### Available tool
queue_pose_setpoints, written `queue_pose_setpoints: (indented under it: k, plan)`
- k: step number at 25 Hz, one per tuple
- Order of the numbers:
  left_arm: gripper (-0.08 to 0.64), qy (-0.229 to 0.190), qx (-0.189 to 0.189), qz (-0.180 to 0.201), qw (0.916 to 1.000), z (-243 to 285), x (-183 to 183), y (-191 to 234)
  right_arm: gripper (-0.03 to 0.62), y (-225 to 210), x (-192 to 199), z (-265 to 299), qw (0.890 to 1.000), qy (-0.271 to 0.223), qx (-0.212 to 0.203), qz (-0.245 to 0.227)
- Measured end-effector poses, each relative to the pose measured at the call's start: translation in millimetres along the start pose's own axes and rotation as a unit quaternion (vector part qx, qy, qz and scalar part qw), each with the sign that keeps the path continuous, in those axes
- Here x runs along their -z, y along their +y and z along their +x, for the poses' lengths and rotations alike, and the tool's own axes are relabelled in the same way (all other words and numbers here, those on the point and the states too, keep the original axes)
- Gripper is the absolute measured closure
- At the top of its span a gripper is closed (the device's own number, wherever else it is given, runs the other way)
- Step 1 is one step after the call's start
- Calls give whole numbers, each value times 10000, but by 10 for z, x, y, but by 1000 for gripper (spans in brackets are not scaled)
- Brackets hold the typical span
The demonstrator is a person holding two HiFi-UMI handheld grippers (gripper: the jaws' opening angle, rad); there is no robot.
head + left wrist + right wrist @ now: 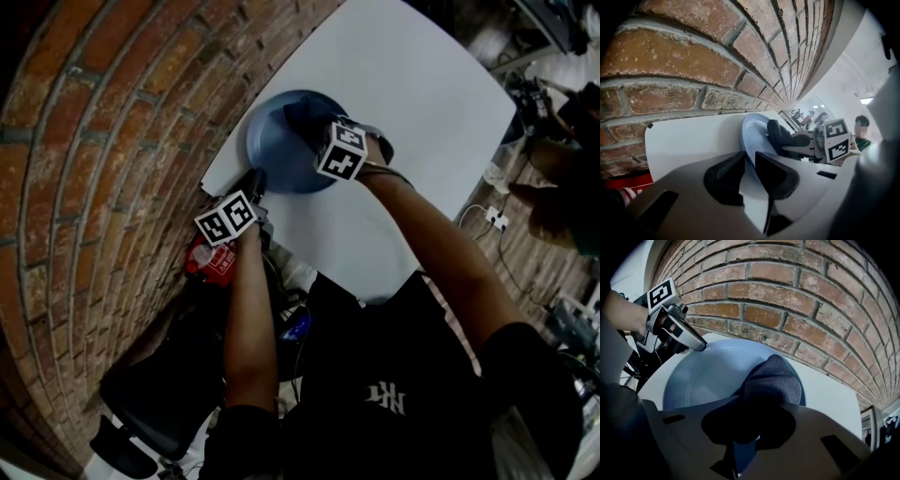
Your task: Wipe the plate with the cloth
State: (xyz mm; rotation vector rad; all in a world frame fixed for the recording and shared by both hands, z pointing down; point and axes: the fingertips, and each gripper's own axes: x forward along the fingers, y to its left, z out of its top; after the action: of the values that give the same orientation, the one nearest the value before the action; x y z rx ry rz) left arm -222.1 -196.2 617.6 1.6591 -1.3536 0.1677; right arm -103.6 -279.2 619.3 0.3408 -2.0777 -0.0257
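Note:
A round blue plate (274, 150) lies on the white table (412, 84) near the brick wall. My left gripper (255, 182) is shut on the plate's near rim; in the left gripper view the rim (751, 140) runs between its two dark jaws. My right gripper (323, 127) is over the plate, shut on a dark cloth (305, 112). In the right gripper view the bunched cloth (774, 379) presses on the plate (705, 376) at its far right side. The left gripper (699, 346) shows there at the plate's left rim.
A brick wall (103, 112) runs close along the table's left side. Below the table's near corner sits a red object (212, 261), with a dark chair (155, 398) lower down. A power strip and cables (494, 219) lie on the floor to the right.

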Motion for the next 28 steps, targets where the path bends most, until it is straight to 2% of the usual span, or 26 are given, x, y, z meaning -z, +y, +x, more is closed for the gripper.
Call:
queue_pose_setpoints:
  k: [7, 16, 19, 22, 24, 28]
  plan:
    - [488, 8, 1, 4, 10000, -2, 4, 4, 520, -235, 223, -74, 9991, 292, 295, 64]
    - [491, -10, -28, -14, 10000, 1, 3, -6, 520, -338, 261, -135, 9984, 141, 421, 342]
    - [491, 4, -5, -56, 10000, -2, 7, -2, 520, -149, -29, -188, 9970, -533, 188, 522]
    - [491, 14, -13, -53, 10000, -6, -1, -4, 520, 183, -408, -229, 9928, -1081, -131, 508]
    - [492, 19, -15, -60, 10000, -9, 4, -11, 520, 384, -590, -218, 9904, -1242, -331, 518]
    - [492, 5, -18, -79, 10000, -14, 6, -20, 520, 698, -733, -94, 9883, -1258, -694, 519]
